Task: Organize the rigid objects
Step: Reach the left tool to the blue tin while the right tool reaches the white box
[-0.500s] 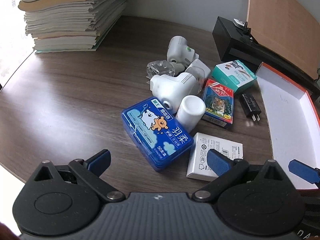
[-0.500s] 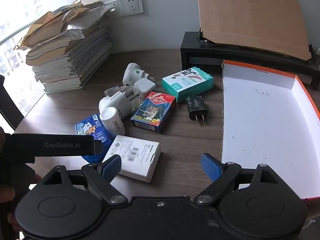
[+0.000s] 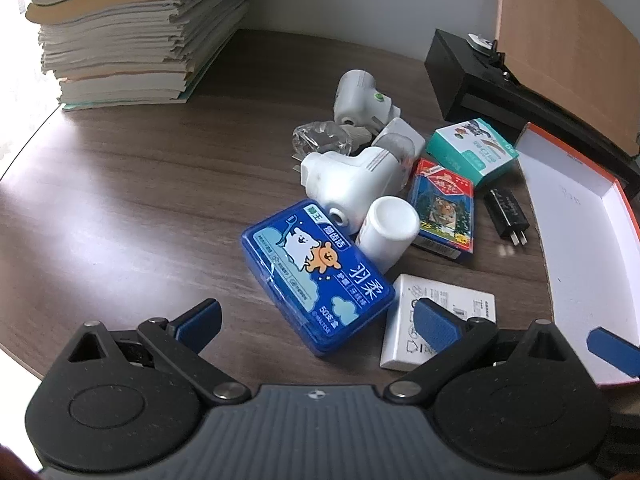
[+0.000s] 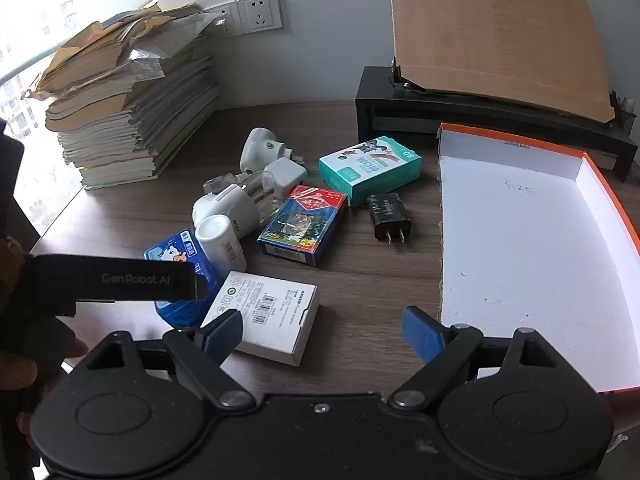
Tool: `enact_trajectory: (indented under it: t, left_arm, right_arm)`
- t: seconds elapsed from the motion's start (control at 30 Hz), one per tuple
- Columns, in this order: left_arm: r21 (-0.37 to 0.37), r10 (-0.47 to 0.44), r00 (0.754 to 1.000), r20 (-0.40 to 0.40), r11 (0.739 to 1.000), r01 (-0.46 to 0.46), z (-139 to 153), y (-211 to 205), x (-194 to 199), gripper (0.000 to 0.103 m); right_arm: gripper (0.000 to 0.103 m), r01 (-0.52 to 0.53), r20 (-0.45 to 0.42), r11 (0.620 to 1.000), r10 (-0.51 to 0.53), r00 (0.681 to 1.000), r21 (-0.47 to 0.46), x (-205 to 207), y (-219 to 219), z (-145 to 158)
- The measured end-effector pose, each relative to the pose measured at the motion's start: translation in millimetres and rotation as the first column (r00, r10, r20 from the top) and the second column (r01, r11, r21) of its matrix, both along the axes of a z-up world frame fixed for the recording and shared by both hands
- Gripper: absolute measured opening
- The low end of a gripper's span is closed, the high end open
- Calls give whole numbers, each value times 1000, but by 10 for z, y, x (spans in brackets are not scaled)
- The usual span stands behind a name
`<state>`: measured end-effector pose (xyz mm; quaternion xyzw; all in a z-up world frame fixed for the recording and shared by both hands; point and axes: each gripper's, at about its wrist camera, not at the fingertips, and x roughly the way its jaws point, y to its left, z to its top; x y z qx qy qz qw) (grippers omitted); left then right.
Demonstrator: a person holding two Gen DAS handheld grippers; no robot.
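Note:
A heap of small items lies mid-table: a blue floss box (image 3: 318, 276), a white bottle (image 3: 386, 232), white plug-in devices (image 3: 352, 178), a card pack (image 3: 442, 210), a teal box (image 3: 472, 150), a black charger (image 3: 508, 216) and a flat white box (image 3: 438, 316). My left gripper (image 3: 316, 318) hovers open just in front of the blue floss box, nothing between its fingers. My right gripper (image 4: 322, 334) is open too, its left finger over the flat white box (image 4: 266, 314). An orange-rimmed white tray (image 4: 520, 248) lies to the right.
A tall stack of books and papers (image 4: 132, 112) fills the back left. A black stand (image 4: 460, 104) carrying a brown board (image 4: 496, 28) sits at the back right. A person's hand holds the left gripper body (image 4: 108, 280) at the right wrist view's left.
Both views have barely shifted; the items lie as before and both grippers remain wide open.

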<state>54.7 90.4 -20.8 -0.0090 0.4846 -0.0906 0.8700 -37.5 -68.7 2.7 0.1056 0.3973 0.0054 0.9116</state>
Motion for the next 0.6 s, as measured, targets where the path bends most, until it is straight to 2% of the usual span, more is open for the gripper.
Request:
enact_trajectory:
  t: [0.2,0.37,0.47,0.6]
  left_arm:
    - [-19,38,999,-13,999,-38,-82,-28,172,103]
    - [23,36,999,-38,999,-35,-185,-37,269,103]
    - [37,30,998,-61,999,-28,-221,62,249,103]
    - [45,35,998,-60,998,-32,-210,251,191,103]
  right_arm:
    - [102,17,9,1000,-17,1000,-5,7,-24,-10]
    - [102,-11,-59,999,8,998,-45,26,-42,-23]
    - [102,-26,-82,998,22,996,-49,38,-44,-26]
    - [102,-48,-66,997,44,997,-56,40,14,-47]
